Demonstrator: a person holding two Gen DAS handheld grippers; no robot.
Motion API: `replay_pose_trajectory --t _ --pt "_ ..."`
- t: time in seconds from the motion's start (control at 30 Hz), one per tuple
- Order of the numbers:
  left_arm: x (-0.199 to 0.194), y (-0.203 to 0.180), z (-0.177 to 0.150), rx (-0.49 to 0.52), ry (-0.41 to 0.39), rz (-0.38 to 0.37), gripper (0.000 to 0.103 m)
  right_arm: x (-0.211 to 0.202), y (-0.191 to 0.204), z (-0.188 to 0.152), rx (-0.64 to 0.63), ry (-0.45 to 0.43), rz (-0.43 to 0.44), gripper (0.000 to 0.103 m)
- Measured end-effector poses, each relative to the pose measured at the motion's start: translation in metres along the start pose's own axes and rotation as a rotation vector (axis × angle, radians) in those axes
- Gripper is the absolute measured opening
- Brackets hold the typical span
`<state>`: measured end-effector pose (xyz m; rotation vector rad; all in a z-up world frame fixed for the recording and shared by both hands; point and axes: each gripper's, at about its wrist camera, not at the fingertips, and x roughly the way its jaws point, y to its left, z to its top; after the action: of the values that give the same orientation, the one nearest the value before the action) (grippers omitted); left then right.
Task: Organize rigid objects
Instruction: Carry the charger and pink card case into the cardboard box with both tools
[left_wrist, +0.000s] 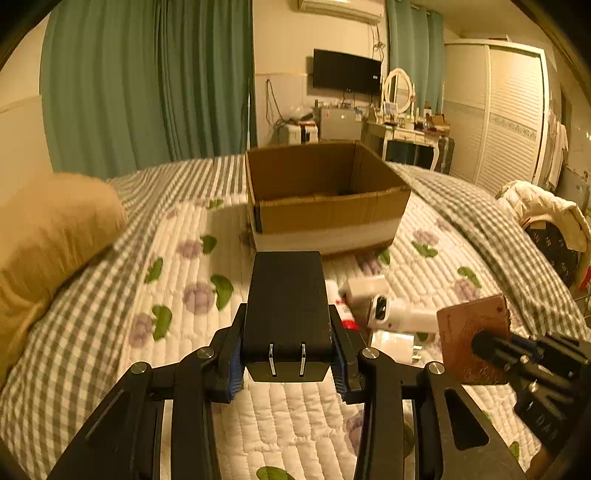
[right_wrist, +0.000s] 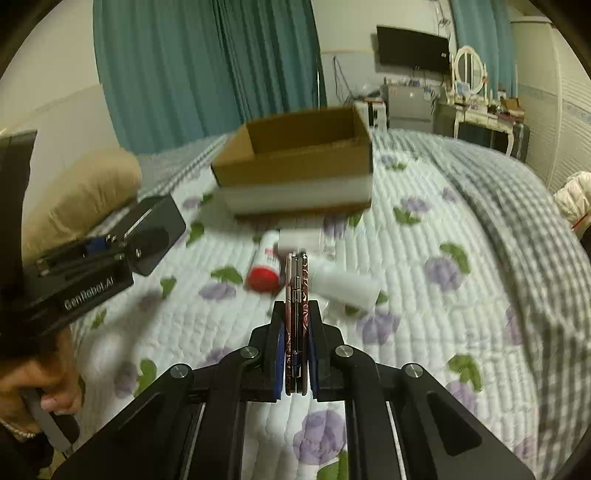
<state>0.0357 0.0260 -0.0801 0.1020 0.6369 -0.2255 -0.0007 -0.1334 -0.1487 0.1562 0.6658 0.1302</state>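
You hold a black plug adapter (left_wrist: 288, 314) and a thin reddish patterned case (right_wrist: 295, 325) edge-on; red-capped bottle (right_wrist: 264, 267) and white items (right_wrist: 343, 284) lie before the open cardboard box (right_wrist: 295, 162).

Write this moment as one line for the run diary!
left hand-held gripper: shut on black charger | right hand-held gripper: shut on flat reddish case | cardboard box: ahead on bed

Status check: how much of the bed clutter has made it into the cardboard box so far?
Done: little visible; the cardboard box looks nearly empty. In hand: the left hand-held gripper clamps a black power adapter, the right hand-held gripper a thin red patterned case. Left: red-capped bottle, white items.
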Motion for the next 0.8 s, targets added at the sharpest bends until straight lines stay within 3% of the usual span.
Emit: replay_pose_trajectory --t 0.4,0.8 --pt "-0.011 0.004 0.042 -0.029 -0.111 0.007 0.038 -0.027 -0.002 0.058 -0.074 -0.173 -0.013 0.01" --pt "0.01 0.003 0.089 -0.028 -0.179 -0.007 0.038 -0.011 -0.006 0.12 -0.129 -0.274 -0.01 0.01"
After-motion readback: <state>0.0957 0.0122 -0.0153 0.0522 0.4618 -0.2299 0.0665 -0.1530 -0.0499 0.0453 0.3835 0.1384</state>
